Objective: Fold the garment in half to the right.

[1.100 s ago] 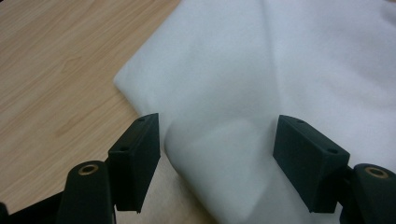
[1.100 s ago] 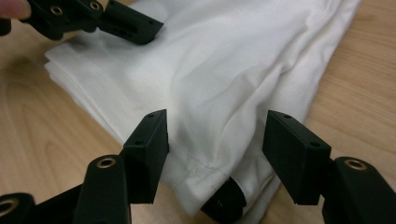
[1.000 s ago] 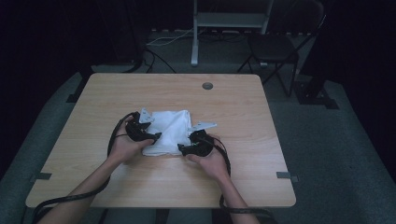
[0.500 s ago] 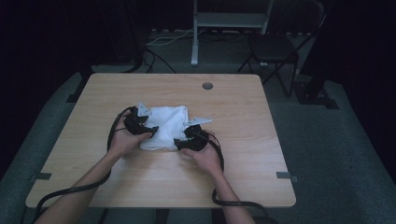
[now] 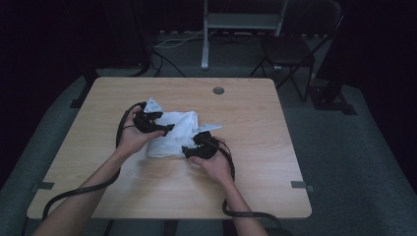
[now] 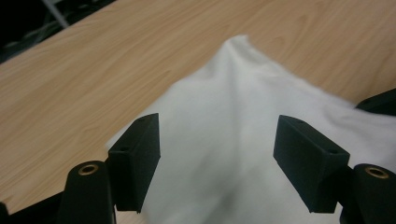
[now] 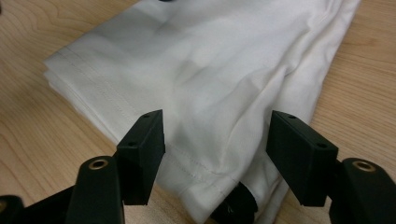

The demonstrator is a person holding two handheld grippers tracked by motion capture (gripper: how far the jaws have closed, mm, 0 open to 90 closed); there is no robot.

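Note:
A folded white cloth (image 5: pixel 178 129) lies at the middle of the wooden table (image 5: pixel 265 132). My left gripper (image 5: pixel 164 129) hovers over the cloth's left side. In the left gripper view its jaws stand wide apart (image 6: pixel 217 126) above the cloth (image 6: pixel 233 88), not touching it. My right gripper (image 5: pixel 190 149) sits at the cloth's near right corner. Its jaws have just been opening and stand apart (image 7: pixel 217 119) over the stitched hem of the cloth (image 7: pixel 210 56), pads off the fabric. A small black part pokes out under that corner.
A round cable hole (image 5: pixel 219 90) is in the table's far side. Behind the table stand a dark chair (image 5: pixel 287 49) and a metal stand (image 5: pixel 206 34). Black cables trail from both grippers toward the near edge. Grey carpet surrounds the table.
My left gripper has lifted and moved a little away from the person, further over the cloth. The right gripper has stayed near the cloth's near corner.

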